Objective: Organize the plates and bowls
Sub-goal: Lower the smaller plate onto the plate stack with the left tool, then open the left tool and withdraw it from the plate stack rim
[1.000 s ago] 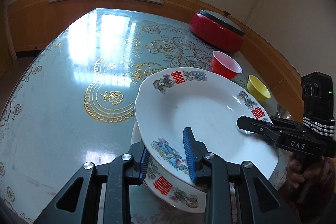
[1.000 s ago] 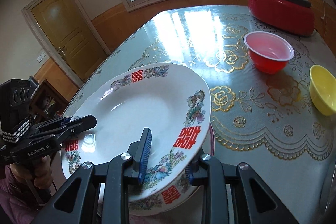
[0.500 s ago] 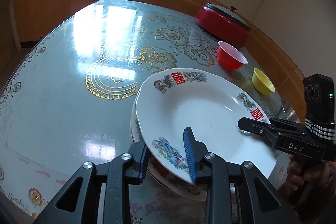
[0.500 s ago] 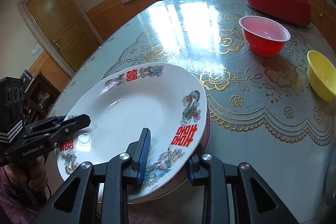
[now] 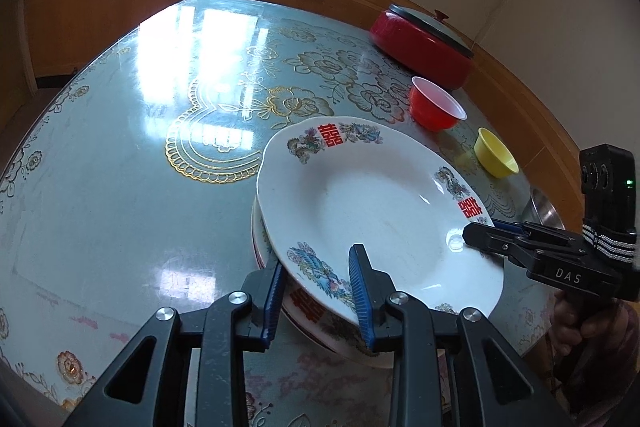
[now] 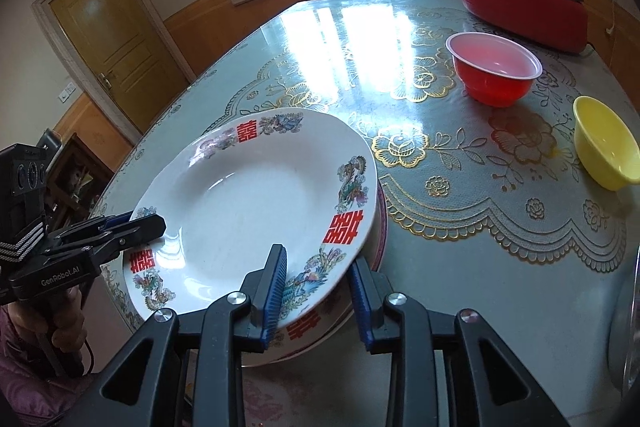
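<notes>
Left gripper (image 5: 318, 287) and right gripper (image 6: 318, 291) each pinch the top plate (image 5: 376, 211) rim; plate sits on a mostly hidden plate stack (image 5: 320, 323); steel bowl (image 5: 544, 211) at 3 o'clock, cut off.

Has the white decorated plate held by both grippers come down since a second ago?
Yes. The white decorated plate has sunk onto the matching plate beneath; the gap seen earlier has closed.

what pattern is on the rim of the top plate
The white ceramic top plate carries red double-happiness characters and multicoloured dragon-and-phoenix motifs; clearest in the right wrist view.
</notes>
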Demonstrator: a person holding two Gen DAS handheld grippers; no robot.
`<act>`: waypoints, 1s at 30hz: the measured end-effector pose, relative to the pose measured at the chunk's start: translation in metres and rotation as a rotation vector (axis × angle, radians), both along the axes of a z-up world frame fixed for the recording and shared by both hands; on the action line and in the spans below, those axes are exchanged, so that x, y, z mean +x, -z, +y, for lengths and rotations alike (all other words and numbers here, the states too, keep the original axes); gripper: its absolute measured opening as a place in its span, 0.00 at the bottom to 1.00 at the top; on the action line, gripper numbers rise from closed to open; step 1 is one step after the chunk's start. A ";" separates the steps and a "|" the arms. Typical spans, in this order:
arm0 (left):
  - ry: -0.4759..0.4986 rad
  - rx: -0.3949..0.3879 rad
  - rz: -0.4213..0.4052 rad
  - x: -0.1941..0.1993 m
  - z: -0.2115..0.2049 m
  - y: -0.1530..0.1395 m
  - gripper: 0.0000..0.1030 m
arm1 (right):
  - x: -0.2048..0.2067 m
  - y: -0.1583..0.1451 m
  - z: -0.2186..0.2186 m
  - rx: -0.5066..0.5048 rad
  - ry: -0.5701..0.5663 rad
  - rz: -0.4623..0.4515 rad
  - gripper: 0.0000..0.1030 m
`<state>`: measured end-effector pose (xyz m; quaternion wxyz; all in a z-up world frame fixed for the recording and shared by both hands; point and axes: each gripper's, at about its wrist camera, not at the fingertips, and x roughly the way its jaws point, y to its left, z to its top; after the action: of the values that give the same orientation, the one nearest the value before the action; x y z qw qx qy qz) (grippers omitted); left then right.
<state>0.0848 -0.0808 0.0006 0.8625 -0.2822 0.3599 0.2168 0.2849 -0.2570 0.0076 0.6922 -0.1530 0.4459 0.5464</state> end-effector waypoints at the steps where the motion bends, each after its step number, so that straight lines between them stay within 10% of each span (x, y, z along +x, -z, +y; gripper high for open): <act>1: 0.003 0.000 0.000 -0.001 0.000 -0.001 0.30 | 0.001 -0.001 -0.002 0.000 -0.003 0.001 0.31; 30: -0.059 0.039 0.032 -0.013 0.010 0.003 0.35 | 0.040 0.011 0.071 -0.028 0.085 -0.017 0.35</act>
<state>0.0720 -0.0708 -0.0026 0.8552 -0.2722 0.3607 0.2537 0.3249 -0.1858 -0.0032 0.7163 -0.1482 0.4539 0.5089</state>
